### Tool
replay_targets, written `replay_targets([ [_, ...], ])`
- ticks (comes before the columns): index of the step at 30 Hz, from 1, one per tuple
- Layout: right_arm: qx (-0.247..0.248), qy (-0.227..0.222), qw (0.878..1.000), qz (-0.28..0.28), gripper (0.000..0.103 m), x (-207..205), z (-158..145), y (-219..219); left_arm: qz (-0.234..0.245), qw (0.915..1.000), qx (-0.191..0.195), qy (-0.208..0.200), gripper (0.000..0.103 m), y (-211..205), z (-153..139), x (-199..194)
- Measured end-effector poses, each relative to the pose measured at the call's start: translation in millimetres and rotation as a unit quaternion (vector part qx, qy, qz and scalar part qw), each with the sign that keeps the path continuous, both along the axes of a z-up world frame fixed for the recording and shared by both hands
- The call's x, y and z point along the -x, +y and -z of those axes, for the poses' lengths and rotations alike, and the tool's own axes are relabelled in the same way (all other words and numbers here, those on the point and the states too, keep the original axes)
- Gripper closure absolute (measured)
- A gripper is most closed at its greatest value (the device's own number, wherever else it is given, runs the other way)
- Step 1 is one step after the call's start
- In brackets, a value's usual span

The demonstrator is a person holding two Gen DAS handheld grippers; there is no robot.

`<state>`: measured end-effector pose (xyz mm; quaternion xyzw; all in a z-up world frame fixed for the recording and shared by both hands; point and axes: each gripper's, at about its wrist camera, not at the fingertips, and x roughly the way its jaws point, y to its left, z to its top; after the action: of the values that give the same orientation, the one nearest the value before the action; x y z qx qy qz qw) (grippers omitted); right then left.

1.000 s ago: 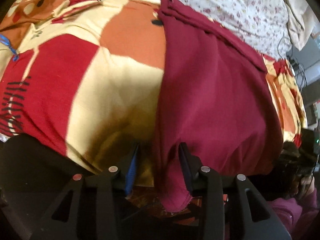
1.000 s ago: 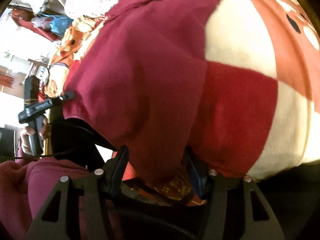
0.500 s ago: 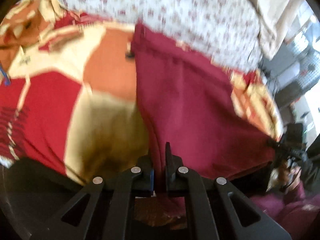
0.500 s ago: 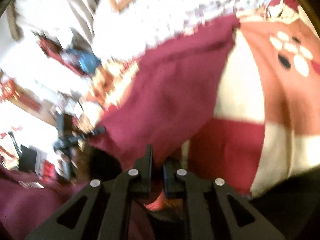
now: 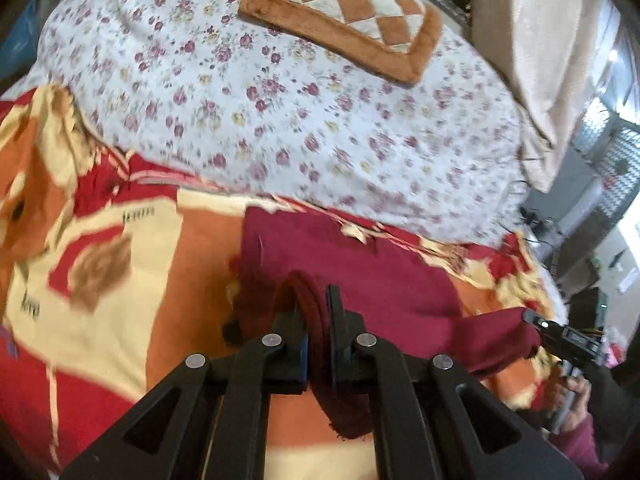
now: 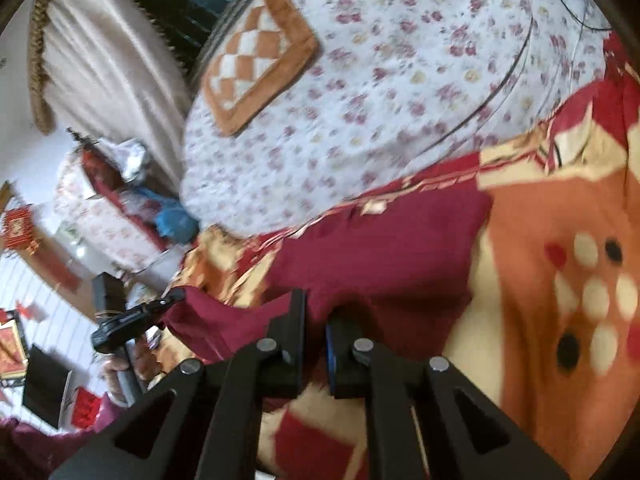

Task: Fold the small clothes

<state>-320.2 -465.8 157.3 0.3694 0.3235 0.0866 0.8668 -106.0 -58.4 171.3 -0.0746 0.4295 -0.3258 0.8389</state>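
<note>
A dark maroon garment lies on a red, orange and cream patterned blanket. My left gripper is shut on a bunched near corner of the garment, lifted off the blanket. My right gripper is shut on the garment's other near corner. Each gripper shows in the other's view: the right one at the far right, the left one at the left, both pinching maroon cloth. The near half of the garment is raised and carried toward the far half.
A white floral quilt lies beyond the blanket, with an orange checkered cushion on it. A beige curtain hangs at the bed's far side. Room furniture and clutter stand past the bed edge.
Both grippers closed on the garment's near corners, then lifted and carried them forward. The garment went from lying spread flat to half raised, and more of the quilt came into view.
</note>
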Motion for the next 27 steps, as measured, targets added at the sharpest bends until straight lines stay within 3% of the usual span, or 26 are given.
replay_targets([
  [8, -0.011, 0.061, 0.997, 0.049, 0.095, -81, 52, -41, -0.025, 0.9974, -0.042, 0.053, 0.103, -58, 55, -87],
  [11, -0.029, 0.082, 0.993, 0.076, 0.095, -98, 77, -56, -0.018, 0.9965, -0.037, 0.072, 0.103, -72, 75, -110],
  [13, -0.038, 0.091, 0.991, 0.087, 0.092, -107, 90, -65, -0.009, 0.9961, -0.020, 0.086, 0.098, -76, 83, -120],
  [14, -0.035, 0.096, 0.991, 0.083, 0.088, -112, 95, -68, -0.003, 0.9954, -0.011, 0.095, 0.088, -76, 86, -126],
  [15, -0.033, 0.100, 0.991, 0.083, 0.087, -114, 97, -69, 0.000, 0.9946, -0.004, 0.104, 0.081, -76, 87, -129],
  [18, -0.018, 0.086, 0.993, 0.082, 0.075, -104, 87, -68, 0.004, 0.9923, 0.029, 0.120, 0.076, -66, 81, -134],
  [19, -0.002, 0.078, 0.993, 0.092, 0.060, -96, 80, -67, 0.006, 0.9927, 0.033, 0.116, 0.075, -63, 76, -133],
  [20, 0.007, 0.067, 0.993, 0.098, 0.052, -88, 73, -66, 0.007, 0.9935, 0.031, 0.109, 0.071, -60, 71, -132],
  [21, 0.011, 0.059, 0.993, 0.097, 0.052, -80, 66, -65, 0.002, 0.9950, 0.027, 0.096, 0.061, -57, 65, -130],
  [23, 0.028, 0.040, 0.997, 0.067, 0.052, -68, 52, -54, -0.002, 0.9969, 0.030, 0.073, 0.057, -53, 55, -128],
  [27, 0.111, 0.060, 0.992, -0.014, 0.052, -74, 46, -9, 0.001, 0.9975, 0.032, 0.062, 0.056, -50, 49, -122],
])
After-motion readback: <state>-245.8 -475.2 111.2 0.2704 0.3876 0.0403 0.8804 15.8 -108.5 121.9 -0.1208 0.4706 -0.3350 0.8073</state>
